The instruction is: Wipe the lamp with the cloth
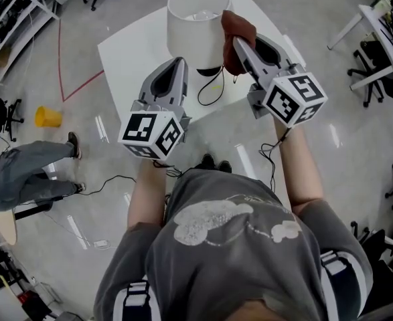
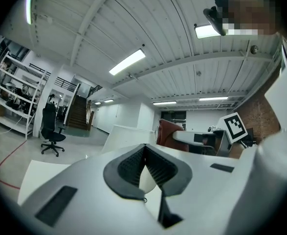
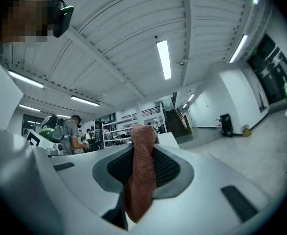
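A white lamp shade [image 1: 196, 19] stands on a white table [image 1: 129, 52], with its dark base [image 1: 209, 69] below it. My right gripper [image 1: 236, 41] is shut on a brown cloth [image 1: 237, 27], which rests against the shade's right side. In the right gripper view the cloth [image 3: 142, 173] hangs down between the jaws of that gripper [image 3: 143, 148]. My left gripper [image 1: 180, 61] sits just under the shade's lower left edge, jaws closed with nothing seen in them. From the left gripper [image 2: 144, 147] I see the shade [image 2: 123, 137] and the cloth [image 2: 168, 133] beyond.
A black cord [image 1: 213, 92] trails from the lamp base across the table. On the floor to the left are a yellow cup [image 1: 47, 117] and a seated person's legs [image 1: 29, 172]. A desk [image 1: 377, 25] and office chairs stand at the right.
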A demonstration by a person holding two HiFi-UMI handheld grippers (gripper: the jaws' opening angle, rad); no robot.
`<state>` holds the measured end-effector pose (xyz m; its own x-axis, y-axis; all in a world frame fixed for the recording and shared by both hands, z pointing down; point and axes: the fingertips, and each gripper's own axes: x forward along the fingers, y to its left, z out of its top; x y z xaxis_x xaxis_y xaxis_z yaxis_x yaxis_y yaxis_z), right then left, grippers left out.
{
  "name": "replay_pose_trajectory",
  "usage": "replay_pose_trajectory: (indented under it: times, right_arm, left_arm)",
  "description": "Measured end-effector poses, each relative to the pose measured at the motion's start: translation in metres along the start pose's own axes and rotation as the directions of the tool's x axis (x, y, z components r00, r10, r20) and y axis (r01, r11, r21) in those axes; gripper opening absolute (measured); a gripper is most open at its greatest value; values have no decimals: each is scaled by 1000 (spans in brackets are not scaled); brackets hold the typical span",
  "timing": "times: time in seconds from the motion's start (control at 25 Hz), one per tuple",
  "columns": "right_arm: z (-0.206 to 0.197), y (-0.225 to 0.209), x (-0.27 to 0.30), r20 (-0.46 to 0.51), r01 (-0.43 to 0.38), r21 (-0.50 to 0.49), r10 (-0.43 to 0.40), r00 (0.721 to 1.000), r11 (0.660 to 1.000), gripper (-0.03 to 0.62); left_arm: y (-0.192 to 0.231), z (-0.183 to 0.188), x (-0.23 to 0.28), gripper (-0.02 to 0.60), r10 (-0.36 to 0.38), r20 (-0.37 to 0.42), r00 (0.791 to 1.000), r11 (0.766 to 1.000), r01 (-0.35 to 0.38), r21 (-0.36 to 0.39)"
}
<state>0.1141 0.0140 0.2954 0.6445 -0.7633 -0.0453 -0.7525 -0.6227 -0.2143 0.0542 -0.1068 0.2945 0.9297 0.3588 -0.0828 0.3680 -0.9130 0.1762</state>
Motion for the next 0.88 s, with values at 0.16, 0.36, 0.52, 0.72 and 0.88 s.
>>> replay_pose_trajectory:
  times: [0.16,0.36,0.52,0.72,0.88]
  right_arm:
    - [-3,-4,14,-21,25,-21,-26,999,999,86]
    - [-17,-22,10,-66,53,-13,-54,996,998,86]
    - [-31,-36,5,-84,42,15,-40,996,999,86]
    - [-57,-51,1,-117,-14,64,21,993,998,86]
    - [-82,-64,1,-177,-70,93,85,981,993,86]
  left_arm:
    - [15,1,7,8,-12,4,1000,1000,12,-15]
    - [21,-12,23,8,-6,-26,1000,997,5,-72]
    - [19,-23,31,8,17,-44,999,997,-20,-78]
    - [14,-36,33,8,90,-64,994,993,-94,-65]
    - [9,-52,32,8,173,-79,982,981,-179,-78]
